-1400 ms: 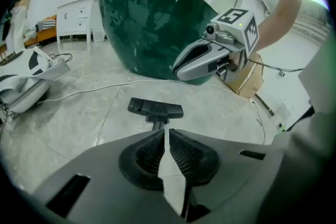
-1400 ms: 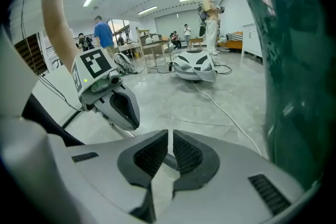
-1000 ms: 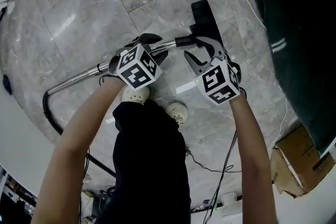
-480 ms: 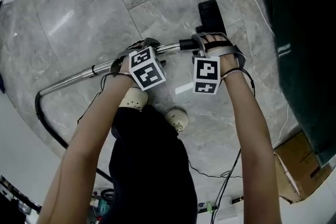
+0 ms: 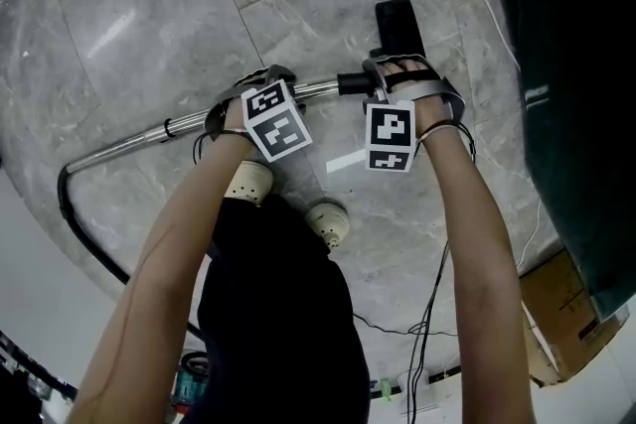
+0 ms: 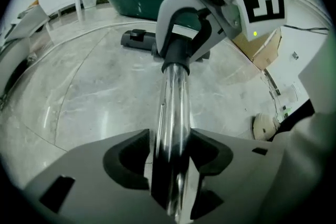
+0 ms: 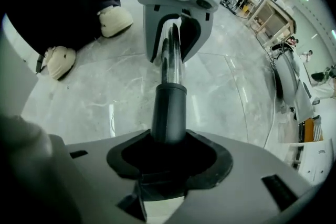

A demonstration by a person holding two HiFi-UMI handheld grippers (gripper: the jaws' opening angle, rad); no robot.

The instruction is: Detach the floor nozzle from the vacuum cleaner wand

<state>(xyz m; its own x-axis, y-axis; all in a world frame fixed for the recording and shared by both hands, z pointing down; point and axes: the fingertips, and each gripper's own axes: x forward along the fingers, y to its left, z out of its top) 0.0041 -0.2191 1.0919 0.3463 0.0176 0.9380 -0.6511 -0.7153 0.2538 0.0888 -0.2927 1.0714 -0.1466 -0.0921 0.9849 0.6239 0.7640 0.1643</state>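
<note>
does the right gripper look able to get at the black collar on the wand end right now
Probably yes: the tongs of the right gripper have just been closing with the black collar between them, nothing in the way.

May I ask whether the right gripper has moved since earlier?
Yes: right gripper moved toward the floor nozzle, onto the black collar, jaws just closing round it.

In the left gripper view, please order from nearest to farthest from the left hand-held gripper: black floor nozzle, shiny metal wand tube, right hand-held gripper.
1. Shiny metal wand tube: in the left hand-held gripper, jaws just closing.
2. Right hand-held gripper: ahead, jaws just closing on the black collar.
3. Black floor nozzle: on the floor behind.
</note>
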